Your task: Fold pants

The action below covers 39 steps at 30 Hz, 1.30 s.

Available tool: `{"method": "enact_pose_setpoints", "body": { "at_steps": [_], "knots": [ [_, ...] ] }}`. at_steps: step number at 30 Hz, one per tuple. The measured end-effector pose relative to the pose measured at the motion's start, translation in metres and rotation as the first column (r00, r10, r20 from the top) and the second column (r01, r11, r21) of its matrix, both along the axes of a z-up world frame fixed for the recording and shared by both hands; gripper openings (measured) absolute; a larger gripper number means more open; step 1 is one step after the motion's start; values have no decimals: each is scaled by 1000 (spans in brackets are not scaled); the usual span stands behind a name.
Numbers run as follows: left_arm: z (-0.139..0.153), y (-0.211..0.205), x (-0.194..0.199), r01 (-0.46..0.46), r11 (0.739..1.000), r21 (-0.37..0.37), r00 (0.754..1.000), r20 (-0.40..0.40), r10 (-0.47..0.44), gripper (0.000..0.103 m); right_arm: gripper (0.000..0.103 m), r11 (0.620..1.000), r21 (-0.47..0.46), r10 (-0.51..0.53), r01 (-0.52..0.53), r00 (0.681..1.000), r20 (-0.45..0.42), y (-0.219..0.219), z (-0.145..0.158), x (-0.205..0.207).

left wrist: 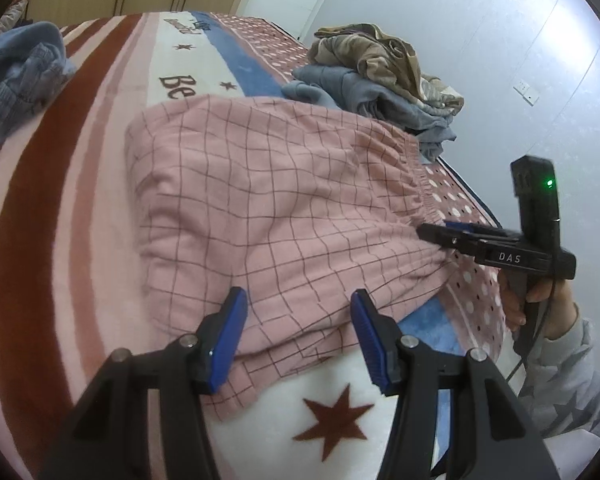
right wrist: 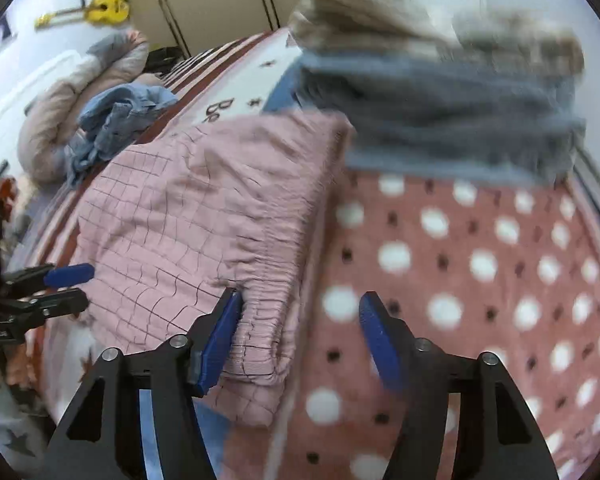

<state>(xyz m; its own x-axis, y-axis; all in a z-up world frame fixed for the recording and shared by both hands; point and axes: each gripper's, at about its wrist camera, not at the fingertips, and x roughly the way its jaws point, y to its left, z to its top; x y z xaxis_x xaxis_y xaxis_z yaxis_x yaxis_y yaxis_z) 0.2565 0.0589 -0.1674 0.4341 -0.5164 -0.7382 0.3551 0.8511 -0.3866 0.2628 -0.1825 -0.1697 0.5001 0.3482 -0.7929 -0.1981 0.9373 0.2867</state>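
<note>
The left gripper point(left wrist: 298, 334) stands unclenched, its blue pads astride the near edge of the folded pink checked fabric pants point(left wrist: 284, 200). At the pants' elastic waistband, the right gripper point(right wrist: 300, 340) is likewise released, gripping nothing. The pants lie on the striped, dotted fleece blanket point(right wrist: 480, 260); beyond them sits a heap of grey and tan clothes point(left wrist: 384, 76).

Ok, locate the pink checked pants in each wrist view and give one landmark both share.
Left wrist: pink checked pants fill the centre, waistband to the right.
Right wrist: pants lie centre-left, waistband by the near left finger.
Shared landmark: pile of grey and beige clothes beyond the pants.
</note>
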Motion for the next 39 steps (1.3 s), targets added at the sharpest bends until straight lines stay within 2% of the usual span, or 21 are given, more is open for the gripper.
{"method": "enact_pose_setpoints", "body": {
  "at_steps": [1,3,5,7,9,12,14,15,16,17,19,21,24,25,26,29,32,34,39],
  "knots": [
    [4,0,0,0,1000,1,1000,2,0,51,56,1000,2,-3,2,1000,11,0,3,-1],
    [17,3,-3,-9,1000,16,999,36,9,59,55,999,-32,6,-4,998,62,6,17,-3],
    [34,8,-4,-40,998,38,995,92,37,83,55,999,-50,20,-14,994,111,12,32,-4],
    [46,19,-1,-82,996,39,989,128,77,88,56,999,-40,32,-27,990,134,16,45,-1],
    [46,31,12,-126,992,23,989,82,124,88,58,999,-36,24,-20,994,110,19,46,5],
    [23,52,38,-184,982,-47,982,-46,182,88,61,1000,-16,6,-5,999,46,19,34,16],
    [3,61,52,-231,970,-77,968,-116,221,88,61,999,40,-3,3,1000,-4,11,20,21],
    [-8,64,58,-239,964,-116,963,-155,220,88,60,995,101,9,-4,999,-43,6,10,25],
    [-16,65,62,-240,958,-159,960,-188,209,86,52,989,146,25,-16,998,-62,4,4,26],
    [-25,65,64,-230,946,-227,958,-222,179,79,46,980,198,51,-34,995,-80,2,-3,28],
    [-32,62,66,-213,935,-283,958,-247,144,75,46,966,252,85,-57,991,-103,0,-14,30],
    [-37,53,68,-215,941,-261,956,-252,149,74,46,954,292,99,-64,990,-104,-3,-20,32],
    [-37,45,72,-228,936,-269,953,-258,158,72,46,934,354,98,-53,989,-110,-6,-27,38],
    [-36,43,72,-224,939,-262,954,-258,156,63,44,932,358,100,-55,989,-108,-5,-27,38],
    [-36,41,72,-221,944,-243,953,-259,157,53,38,934,353,99,-56,990,-104,-4,-28,39],
    [-34,40,67,-225,953,-202,953,-249,172,39,22,927,371,96,-53,991,-97,-3,-27,35],
    [-19,36,55,-199,966,-163,967,-191,167,25,16,920,384,102,-77,994,-46,1,-14,27],
    [-4,30,46,-174,977,-126,977,-149,155,23,15,919,383,105,-92,994,-14,2,-1,22],
    [27,27,28,-161,981,-108,985,-72,154,22,14,920,368,120,-138,990,71,8,37,5]
  ]
}}
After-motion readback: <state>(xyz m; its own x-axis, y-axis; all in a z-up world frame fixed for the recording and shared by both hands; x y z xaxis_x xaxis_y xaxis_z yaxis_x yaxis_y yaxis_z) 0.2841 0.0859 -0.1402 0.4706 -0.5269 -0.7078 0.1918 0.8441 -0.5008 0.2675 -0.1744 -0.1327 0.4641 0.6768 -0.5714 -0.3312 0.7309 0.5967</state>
